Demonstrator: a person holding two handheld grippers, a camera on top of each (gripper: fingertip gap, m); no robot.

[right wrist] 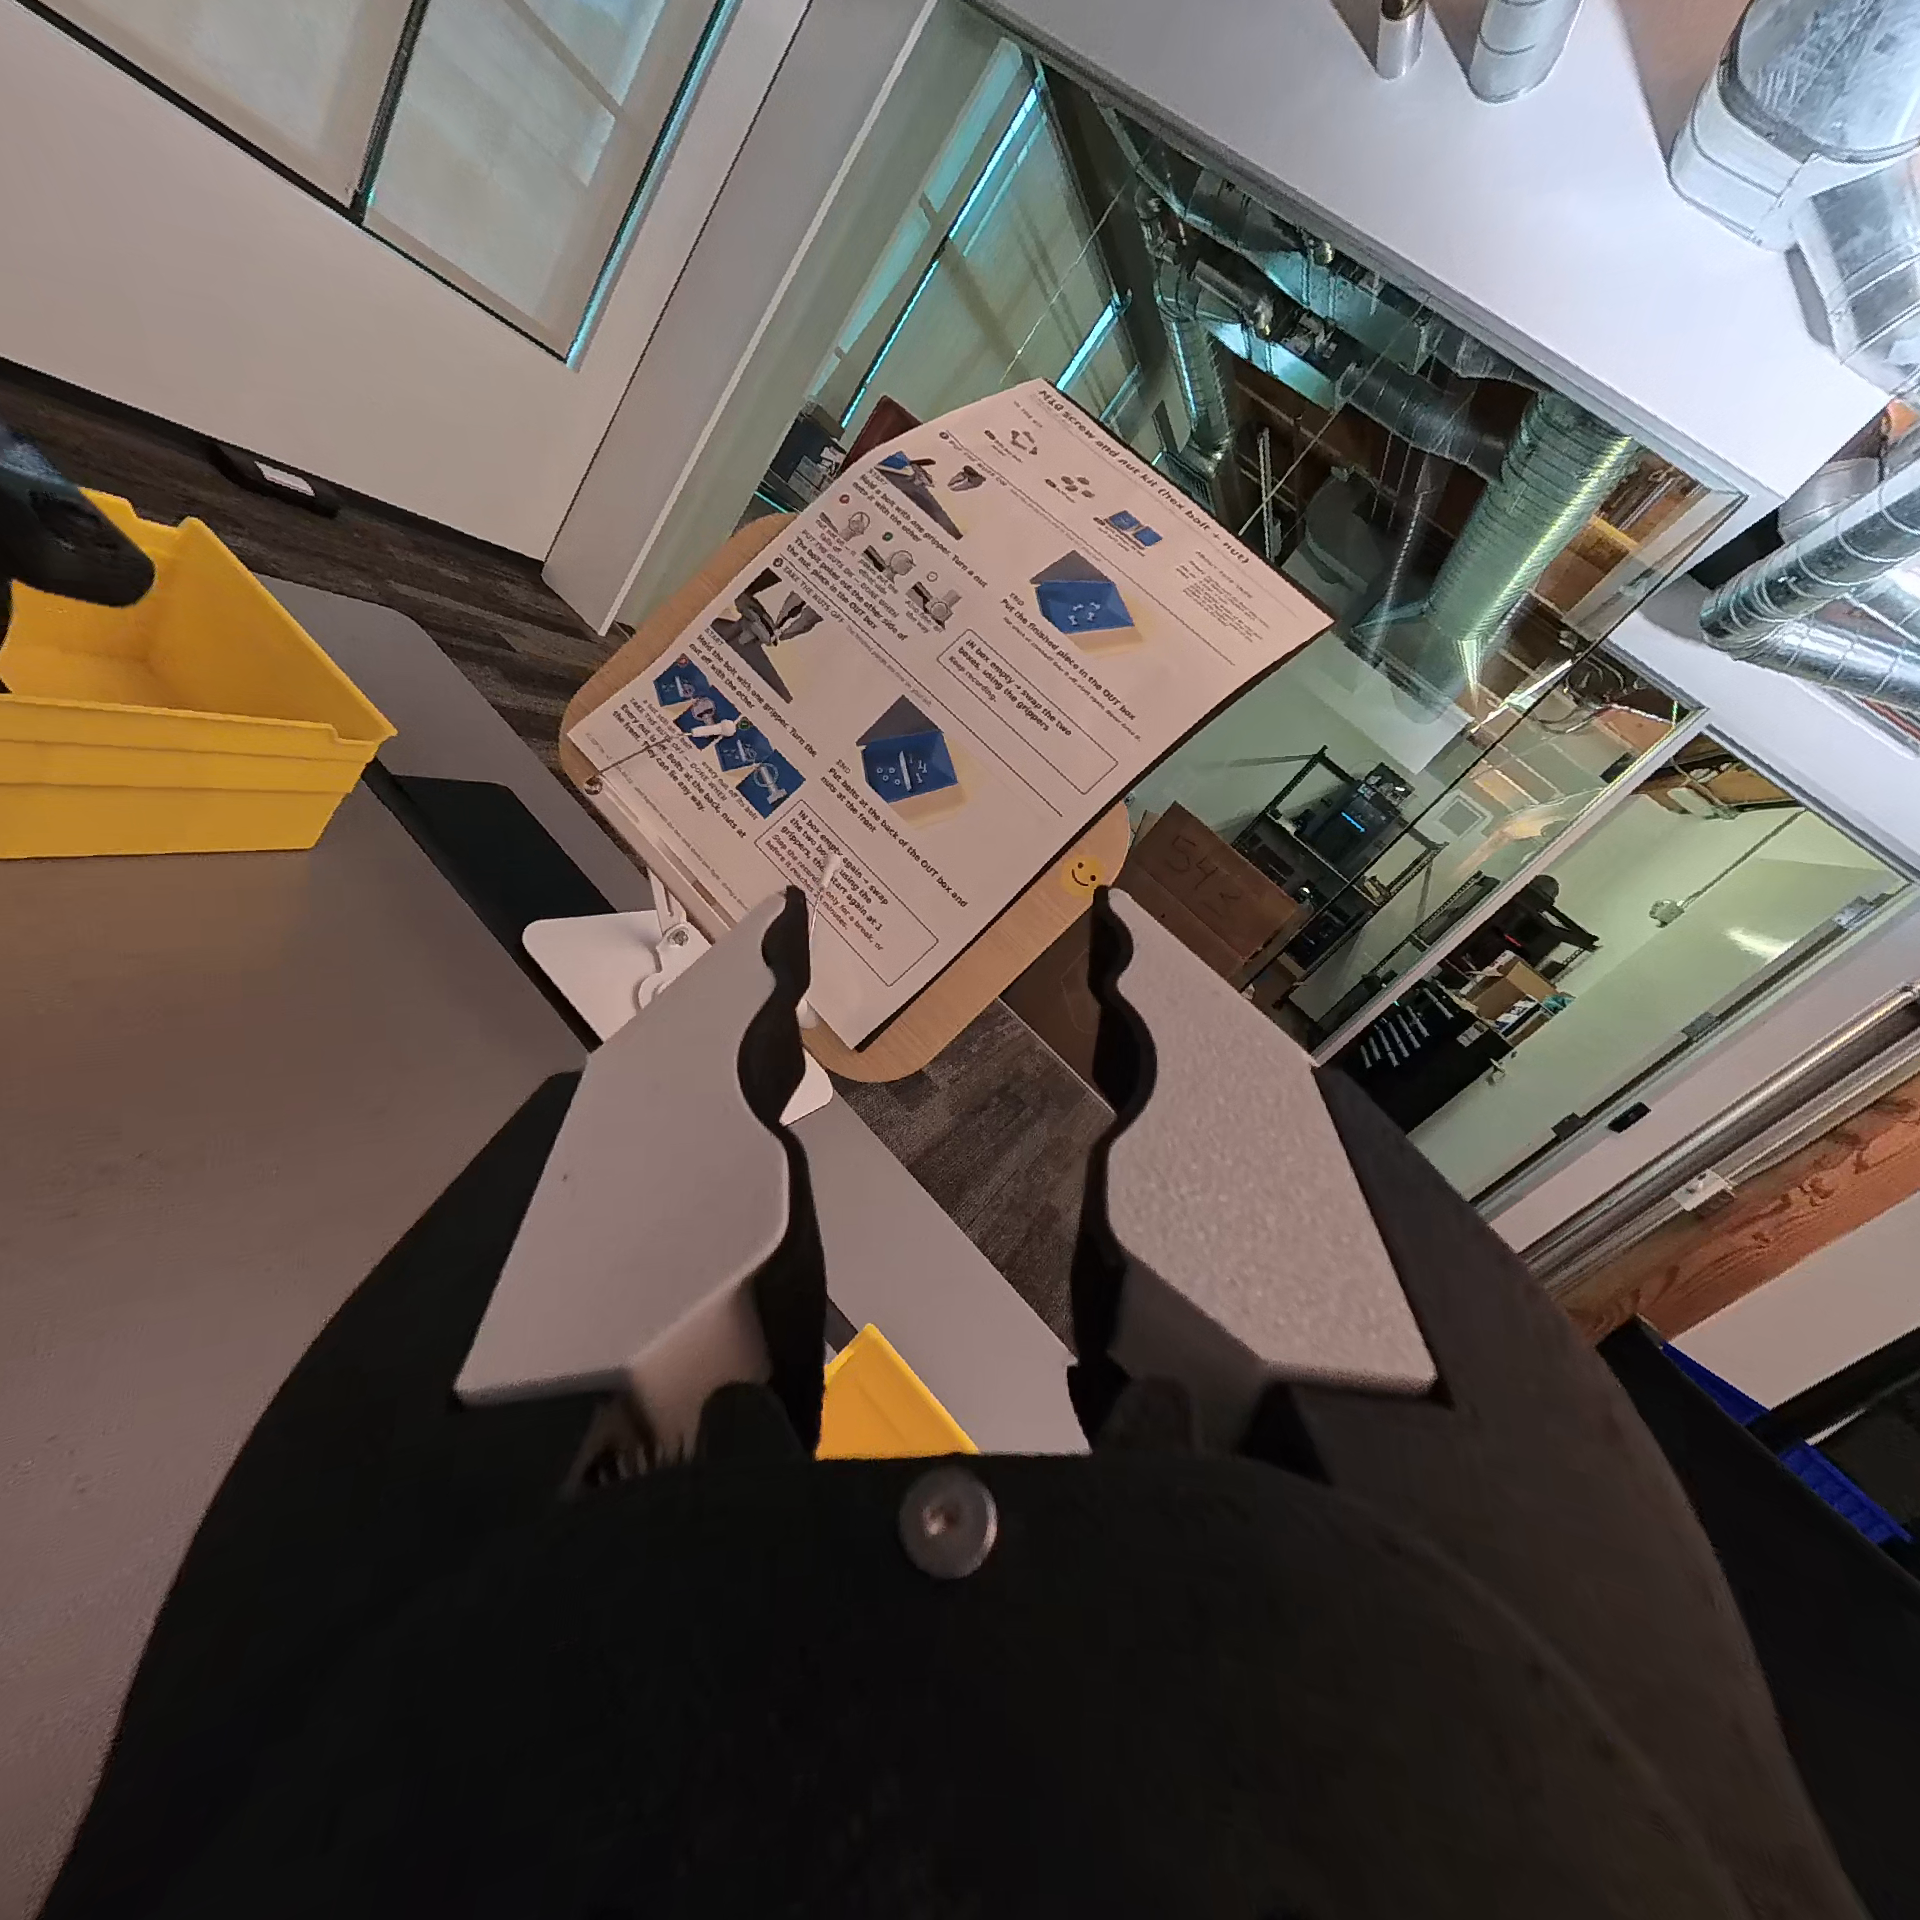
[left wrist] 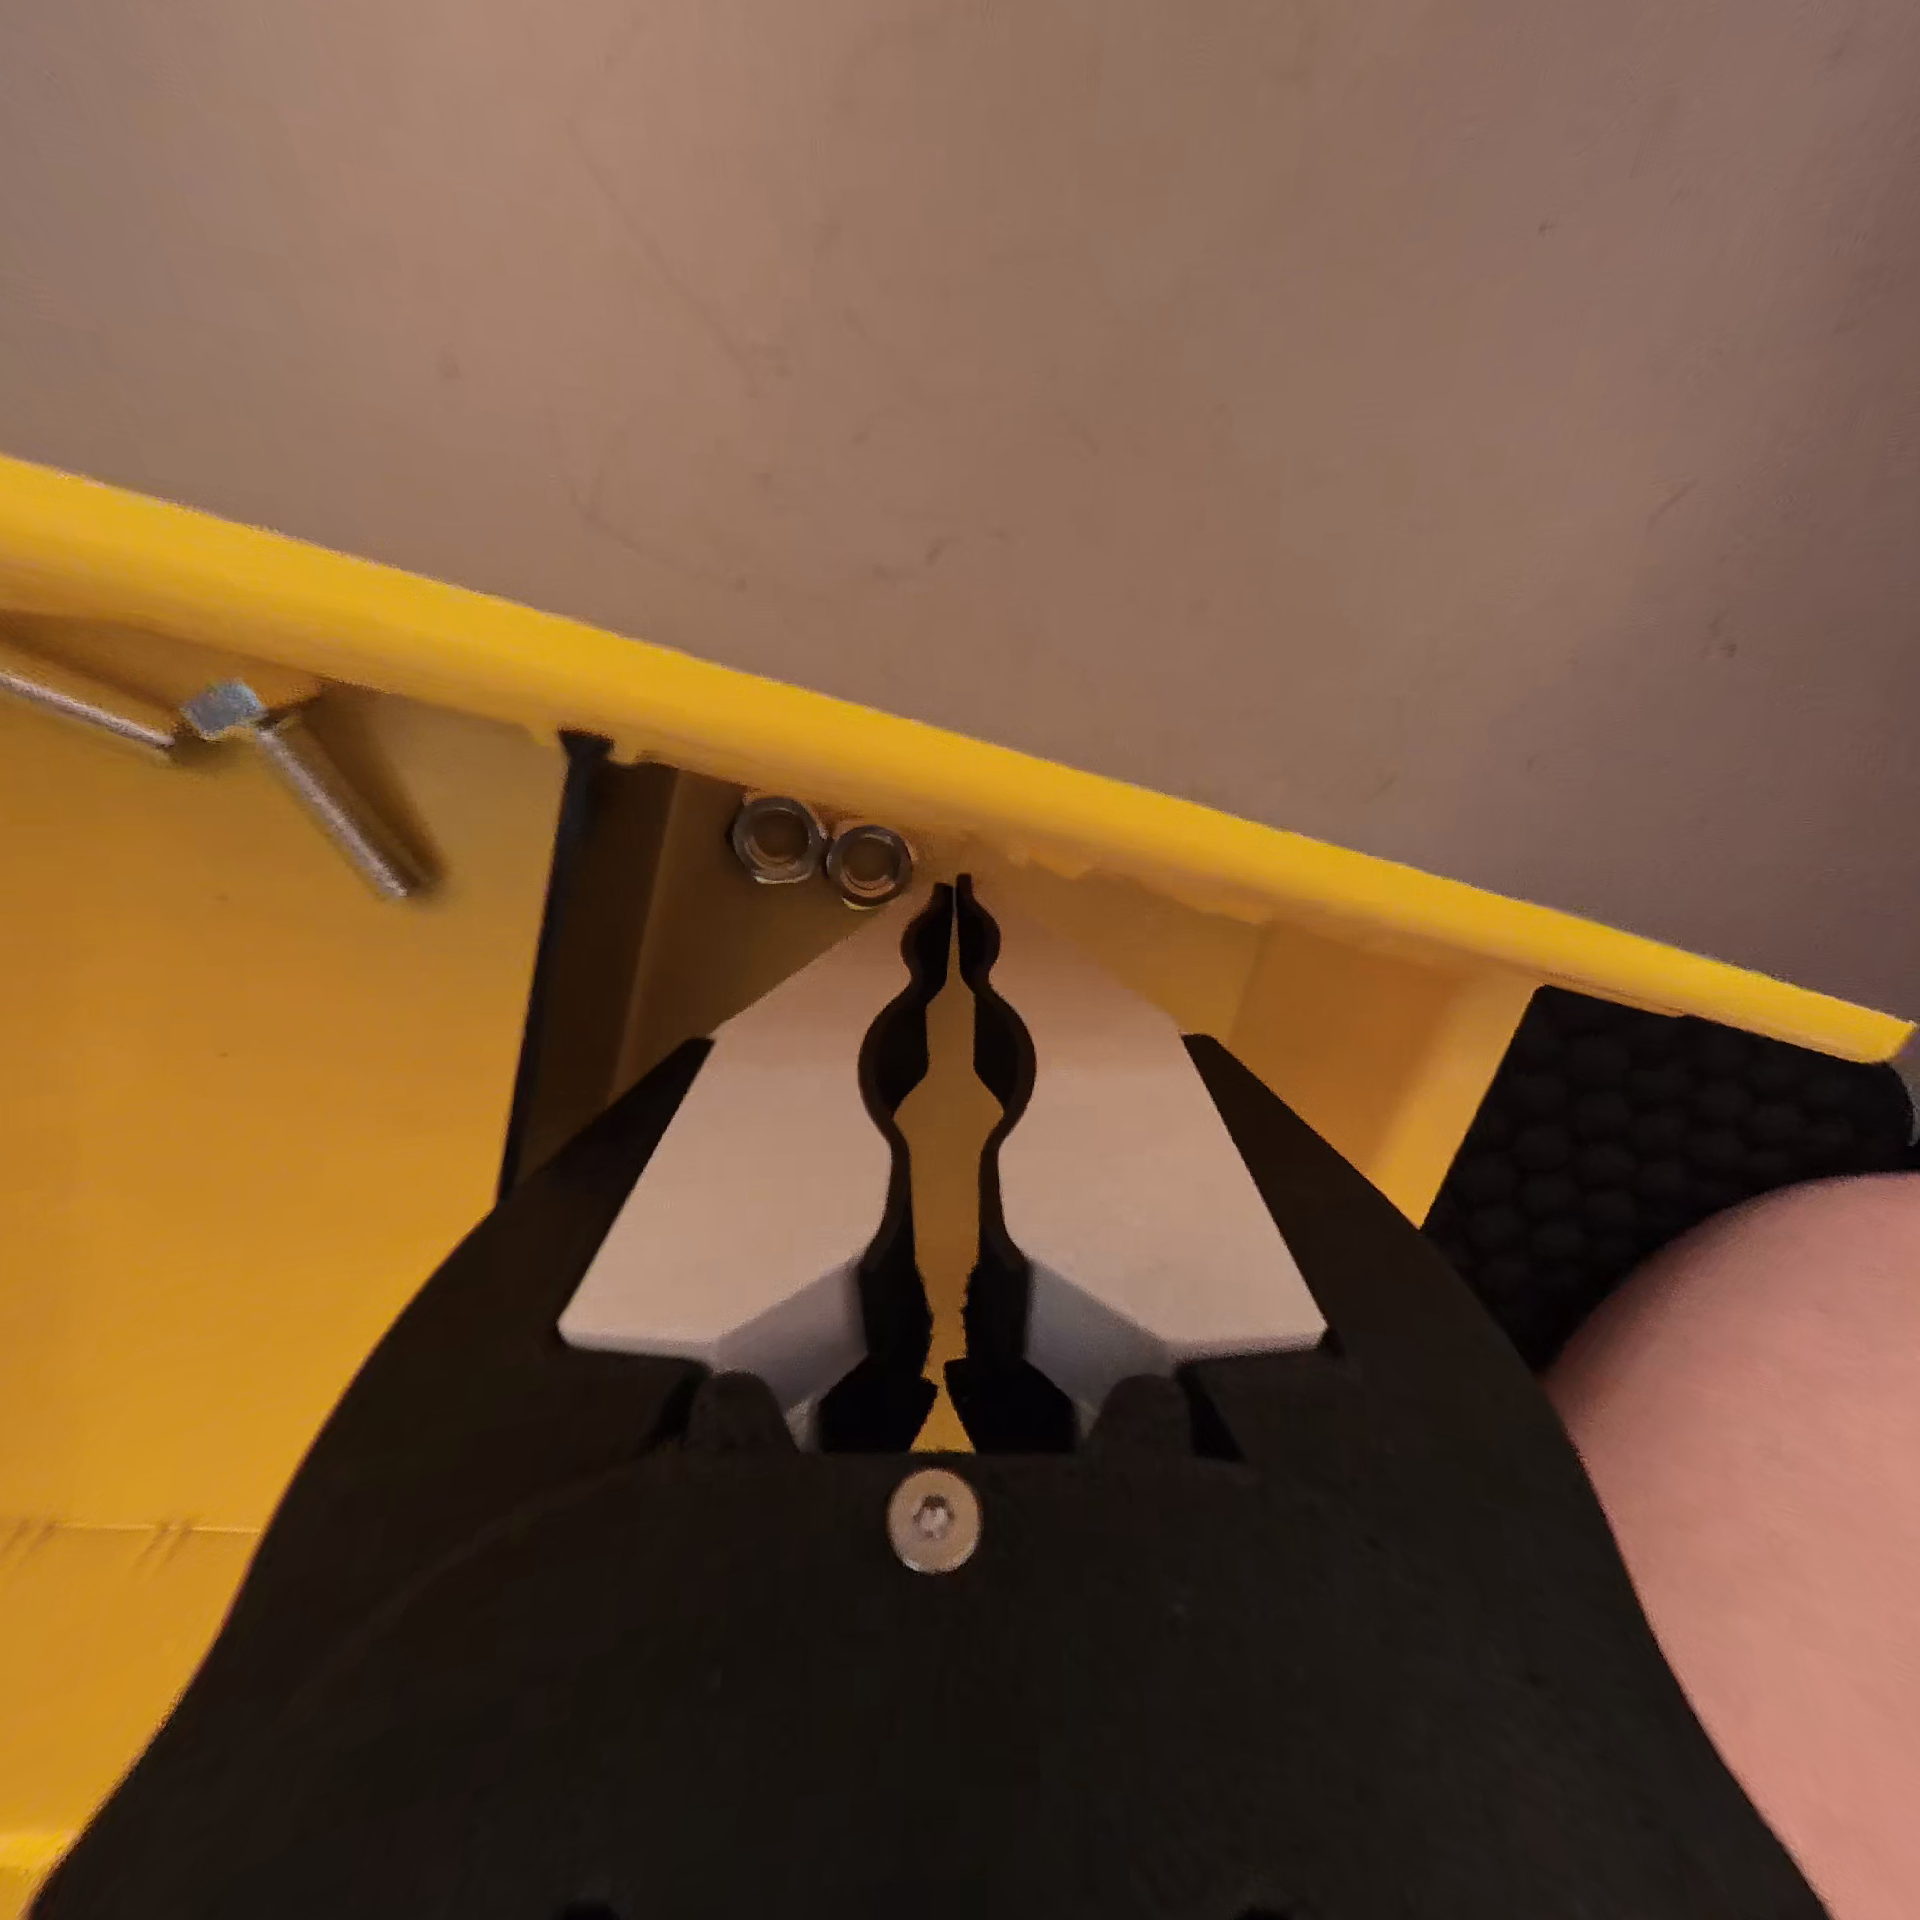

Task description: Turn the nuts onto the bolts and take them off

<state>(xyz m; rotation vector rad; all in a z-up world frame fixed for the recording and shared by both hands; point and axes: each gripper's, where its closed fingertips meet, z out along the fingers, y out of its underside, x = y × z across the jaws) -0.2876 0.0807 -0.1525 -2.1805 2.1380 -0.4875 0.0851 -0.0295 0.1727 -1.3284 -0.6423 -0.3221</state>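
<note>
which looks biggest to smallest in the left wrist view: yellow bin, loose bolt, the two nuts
1. yellow bin, which fills much of the view
2. bolt, lying in the bin's left compartment
3. the two nuts, side by side by the bin wall; they look alike in size, so no ranking between them

two nuts (left wrist: 821, 854) touching, bolts (left wrist: 312, 784) apart

I'm looking at an office-style lab or workshop: glass partition walls (right wrist: 1091, 343), exposed silver ductwork (right wrist: 1829, 197) running overhead, metal shelving (right wrist: 1340, 821) with gear sitting behind the glass, a cardboard box (right wrist: 1205, 883), a grey counter (right wrist: 208, 1039) carrying yellow parts bins (right wrist: 177, 758), and an instruction sheet (right wrist: 935, 675) leaning on a stand.
</note>
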